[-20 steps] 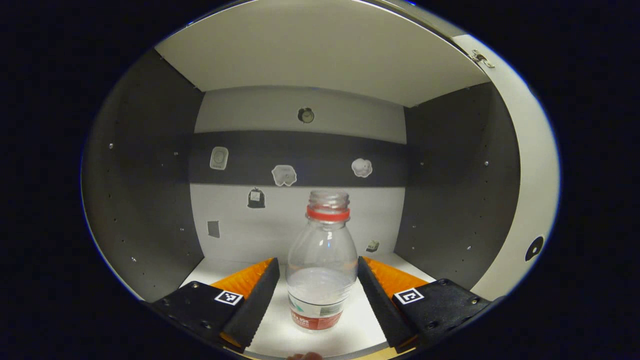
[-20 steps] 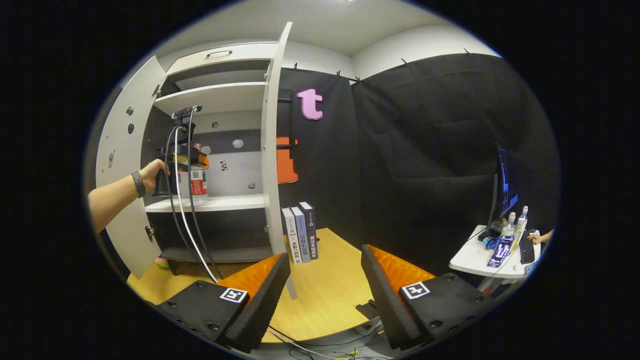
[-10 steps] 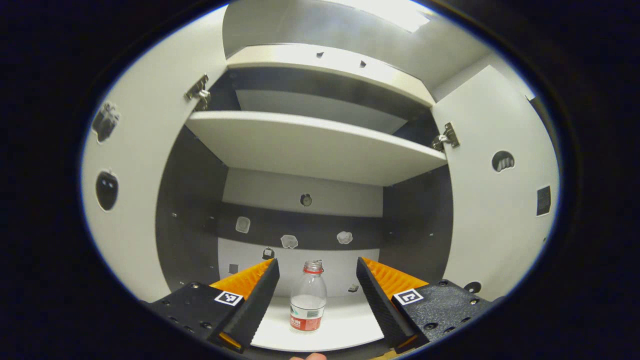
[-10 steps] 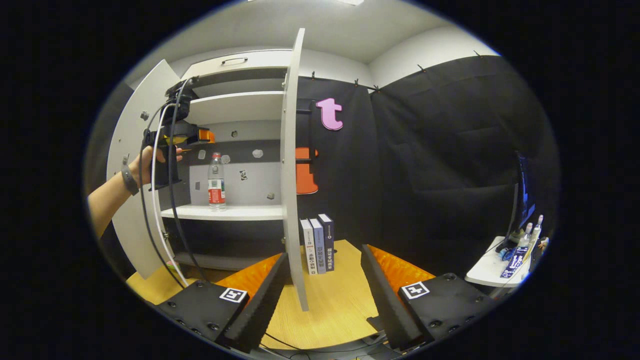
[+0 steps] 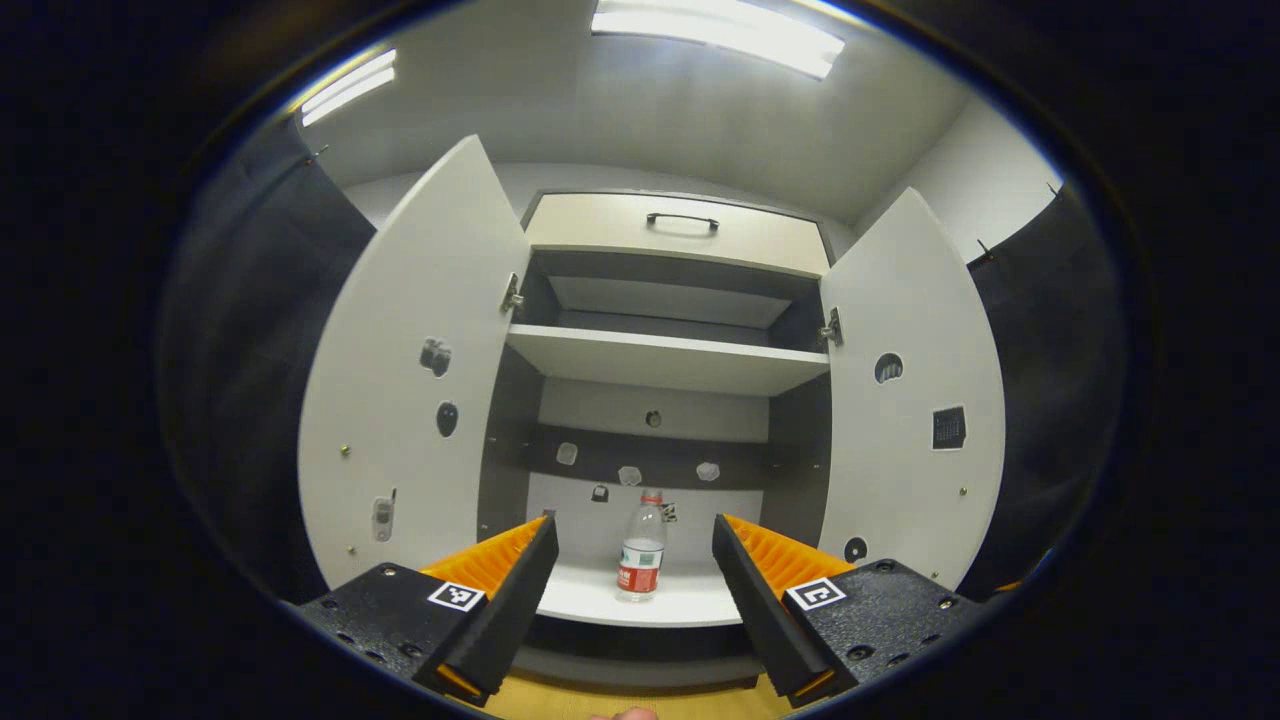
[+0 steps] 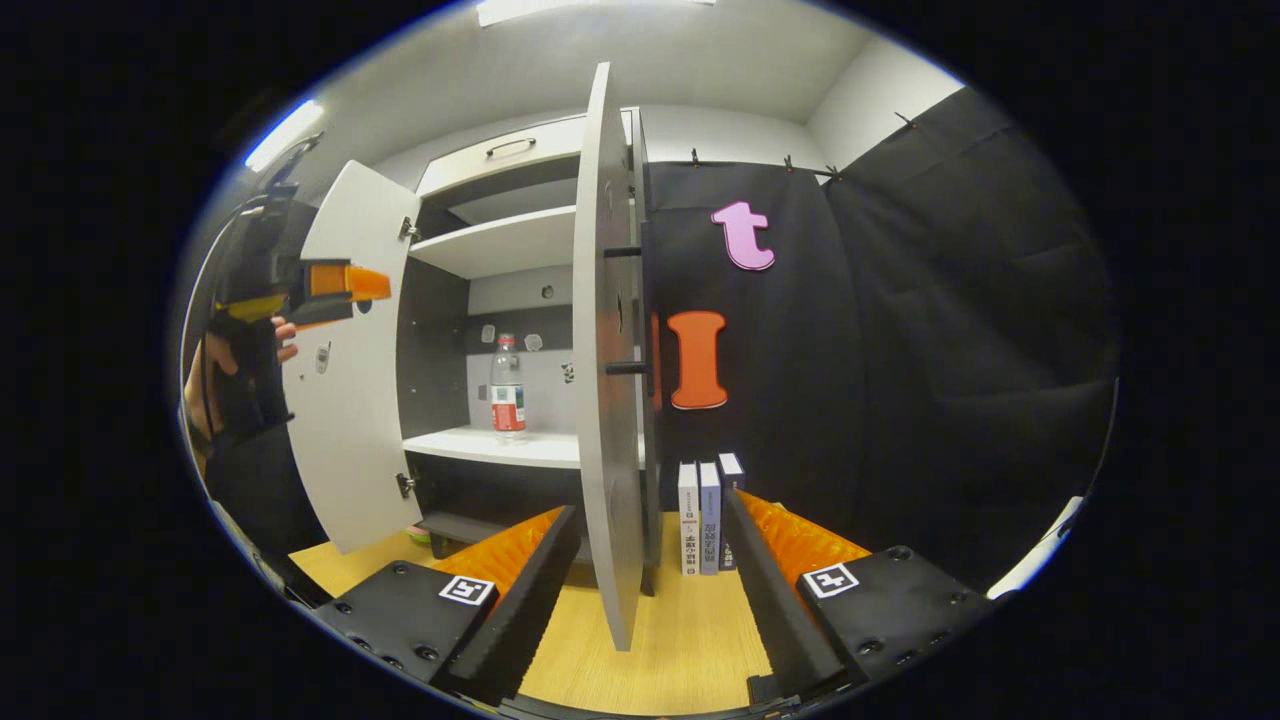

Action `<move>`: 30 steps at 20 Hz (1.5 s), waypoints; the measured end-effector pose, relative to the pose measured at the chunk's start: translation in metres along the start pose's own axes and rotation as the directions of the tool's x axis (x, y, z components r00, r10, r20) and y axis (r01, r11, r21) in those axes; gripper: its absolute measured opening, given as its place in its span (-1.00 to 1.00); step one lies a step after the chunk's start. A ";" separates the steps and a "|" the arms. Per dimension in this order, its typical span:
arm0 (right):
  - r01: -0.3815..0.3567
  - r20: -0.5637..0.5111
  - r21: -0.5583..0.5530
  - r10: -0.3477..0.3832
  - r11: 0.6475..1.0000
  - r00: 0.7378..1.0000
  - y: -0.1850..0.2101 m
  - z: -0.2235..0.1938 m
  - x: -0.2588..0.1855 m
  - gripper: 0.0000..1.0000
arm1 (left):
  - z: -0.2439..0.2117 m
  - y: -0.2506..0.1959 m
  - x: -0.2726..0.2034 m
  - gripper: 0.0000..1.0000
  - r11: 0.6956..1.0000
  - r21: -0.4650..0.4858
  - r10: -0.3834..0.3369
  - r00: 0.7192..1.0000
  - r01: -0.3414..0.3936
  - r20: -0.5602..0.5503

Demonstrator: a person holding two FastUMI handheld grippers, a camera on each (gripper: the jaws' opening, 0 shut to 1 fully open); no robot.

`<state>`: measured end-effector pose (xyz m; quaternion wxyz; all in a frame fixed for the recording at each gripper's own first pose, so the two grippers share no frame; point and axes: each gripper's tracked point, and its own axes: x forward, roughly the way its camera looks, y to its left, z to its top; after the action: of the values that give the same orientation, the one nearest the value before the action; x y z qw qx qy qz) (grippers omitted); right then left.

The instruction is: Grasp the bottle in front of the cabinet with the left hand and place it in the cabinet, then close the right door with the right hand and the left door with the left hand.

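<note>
The clear bottle [image 5: 640,545] with a red label stands upright on the cabinet's lower shelf [image 5: 690,605]. It is well back from my left gripper [image 5: 633,522], which is open and holds nothing. Both white doors are open, the left door [image 5: 420,400] and the right door [image 5: 905,400]. In the right gripper view, the right door [image 6: 605,380] is seen edge-on just ahead of my open right gripper [image 6: 650,505], apart from its fingers. That view also shows the bottle [image 6: 507,385] on the shelf. My left gripper [image 6: 370,287] is at the far left, held by a hand [image 6: 215,370].
Three books [image 6: 705,515] stand upright on the wooden table [image 6: 690,650] beside the cabinet's right side. An upper shelf [image 5: 665,360] and a drawer with a handle [image 5: 682,220] sit above the bottle's compartment. Black cloth wall [image 6: 900,350] runs to the right.
My left gripper has pulled back out of the cabinet, leaving the bottle standing on the shelf. My right gripper has moved closer to the right door's edge.
</note>
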<state>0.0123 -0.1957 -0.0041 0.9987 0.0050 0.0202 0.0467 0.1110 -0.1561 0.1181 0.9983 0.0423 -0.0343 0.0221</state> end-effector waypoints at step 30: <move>-0.112 0.067 0.068 0.107 0.991 0.992 -0.070 0.103 0.112 0.92 | -0.054 0.028 -0.218 0.89 0.884 0.117 0.456 0.890 -0.453 -0.002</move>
<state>0.1347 -0.2560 0.0933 0.9939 0.0433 -0.0103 0.1005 -0.1040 -0.1330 0.0511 0.9617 0.0892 -0.0274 0.2578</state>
